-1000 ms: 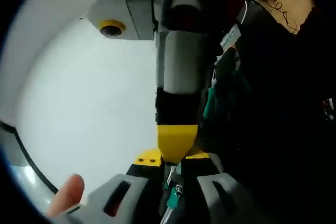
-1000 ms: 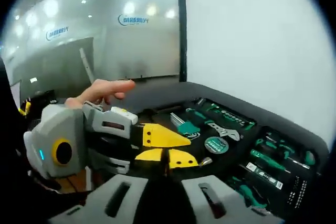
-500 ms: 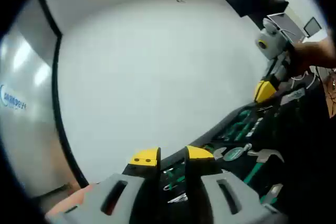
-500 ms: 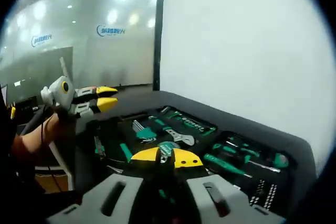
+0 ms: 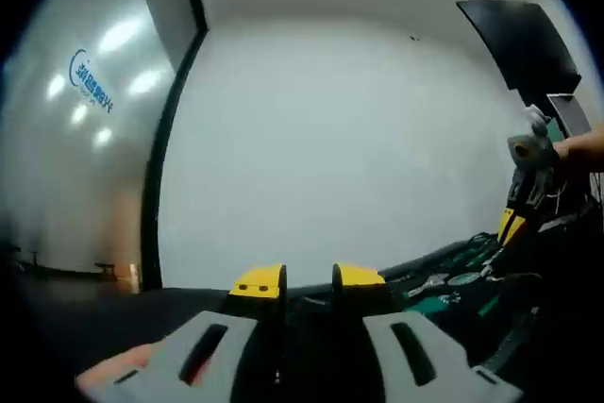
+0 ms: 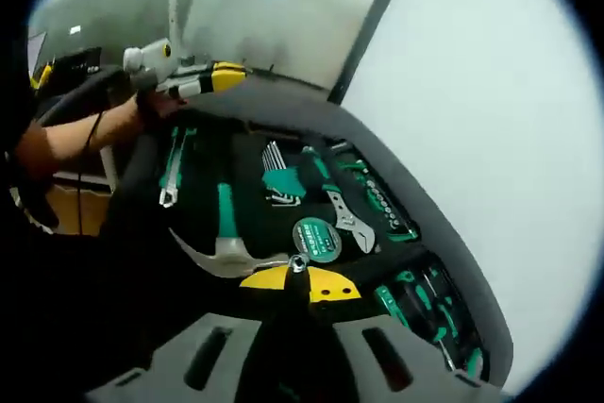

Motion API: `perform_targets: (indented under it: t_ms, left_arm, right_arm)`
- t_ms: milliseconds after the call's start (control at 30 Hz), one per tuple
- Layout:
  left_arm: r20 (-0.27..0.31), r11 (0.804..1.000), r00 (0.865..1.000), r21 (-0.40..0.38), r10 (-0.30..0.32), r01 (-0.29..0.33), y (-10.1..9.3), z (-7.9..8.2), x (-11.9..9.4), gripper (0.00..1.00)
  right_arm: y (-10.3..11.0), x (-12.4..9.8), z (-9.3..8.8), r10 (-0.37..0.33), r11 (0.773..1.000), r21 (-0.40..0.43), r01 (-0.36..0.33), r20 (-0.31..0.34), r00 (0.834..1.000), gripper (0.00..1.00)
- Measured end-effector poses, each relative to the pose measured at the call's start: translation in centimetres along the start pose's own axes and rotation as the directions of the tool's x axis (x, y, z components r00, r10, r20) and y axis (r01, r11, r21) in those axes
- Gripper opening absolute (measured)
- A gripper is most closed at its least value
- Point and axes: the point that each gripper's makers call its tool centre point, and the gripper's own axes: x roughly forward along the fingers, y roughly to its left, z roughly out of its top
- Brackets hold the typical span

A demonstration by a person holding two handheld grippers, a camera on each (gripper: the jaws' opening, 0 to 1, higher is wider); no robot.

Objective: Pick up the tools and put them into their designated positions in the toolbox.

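Observation:
An open dark toolbox (image 6: 311,115) holds green-handled tools: a claw hammer (image 6: 222,247), a round tape measure (image 6: 316,238), an adjustable wrench (image 6: 345,222), a hex key set (image 6: 279,175) and screwdrivers (image 6: 425,304). My right gripper (image 6: 300,281) hovers over the box's near side with its yellow tips pressed together. A small metal ring shows just above them, and I cannot tell whether it is held. My left gripper (image 5: 308,278) points at a white wall, jaws slightly apart with nothing between them. It also appears far off as the left gripper (image 6: 212,75), above the box's far end.
A person's hand and forearm (image 6: 85,129) hold the left gripper. The right gripper (image 5: 522,191) shows at the far right above the toolbox (image 5: 453,282). A white wall (image 5: 330,139) stands behind the box, beside a glass partition (image 5: 85,139).
The two grippers have drawn apart, each now small in the other's view. The left view swung up toward the wall. The right view tilted down over the toolbox.

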Motion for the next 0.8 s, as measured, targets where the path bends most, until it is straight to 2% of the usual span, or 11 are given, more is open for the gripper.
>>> perform_targets:
  t_ms: [33, 67, 167, 367, 433, 533, 600, 633, 700, 733, 800]
  left_arm:
    - [-0.064, 1.0, 0.998, 0.025, 0.004, -0.003, 0.0, -1.2, 0.1, 0.15]
    - [-0.097, 0.999, 0.995, 0.037, 0.006, -0.003, -0.1, -1.8, 0.1, 0.15]
    - [-0.085, 0.996, 0.996, 0.085, 0.004, 0.003, -0.5, -1.7, 0.3, 0.15]
    - [-0.1, 0.995, 0.995, 0.1, 0.006, 0.004, -0.4, -2.0, 0.5, 0.15]
    - [-0.1, 0.994, 0.995, 0.109, 0.009, 0.002, -0.3, -2.1, 0.6, 0.15]
    - [-0.119, 0.993, 0.993, 0.116, 0.015, -0.001, -0.1, -2.5, 0.7, 0.15]
    - [-0.12, 0.993, 0.993, 0.119, 0.016, -0.002, -0.1, -2.5, 0.7, 0.15]
    - [-0.12, 0.993, 0.993, 0.119, 0.016, -0.002, -0.1, -2.6, 0.7, 0.15]
    - [-0.119, 0.993, 0.993, 0.121, 0.02, -0.005, 0.0, -2.5, 0.7, 0.15]
    - [-0.12, 0.993, 0.993, 0.121, 0.021, -0.007, 0.1, -2.6, 0.7, 0.15]
    - [-0.122, 0.993, 0.992, 0.118, 0.025, -0.01, 0.2, -2.6, 0.7, 0.15]
  right_arm:
    - [-0.2, 0.5, -0.3, 0.003, 0.999, -0.032, -0.004, -0.028, 1.0, 0.01]
    - [-0.1, 0.7, -0.5, 0.01, 0.998, -0.056, -0.012, -0.044, 0.999, 0.0]
    - [-0.3, 1.8, -0.7, 0.007, 0.996, -0.083, -0.013, -0.071, 0.997, 0.0]
    - [-0.2, 3.1, -0.9, 0.046, 0.993, -0.107, -0.058, -0.11, 0.993, 0.01]
    - [0.0, 3.3, -0.8, 0.09, 0.994, -0.043, -0.096, -0.118, 0.989, 0.02]
    - [0.1, 2.9, -0.8, 0.155, 0.988, 0.004, -0.155, -0.123, 0.98, 0.0]
    - [-0.9, 2.7, -0.1, 0.169, 0.984, 0.079, -0.163, -0.082, 0.982, 0.0]
    - [-1.5, 2.7, 0.0, 0.186, 0.973, 0.152, -0.173, -0.08, 0.979, 0.0]
    - [-1.8, 2.7, 0.4, 0.228, 0.949, 0.236, -0.21, -0.05, 0.972, 0.0]
    - [-2.2, 2.9, 0.9, 0.24, 0.937, 0.267, -0.226, -0.023, 0.97, 0.0]
    - [-3.4, 3.1, 1.5, 0.237, 0.936, 0.274, -0.222, -0.025, 0.971, 0.0]
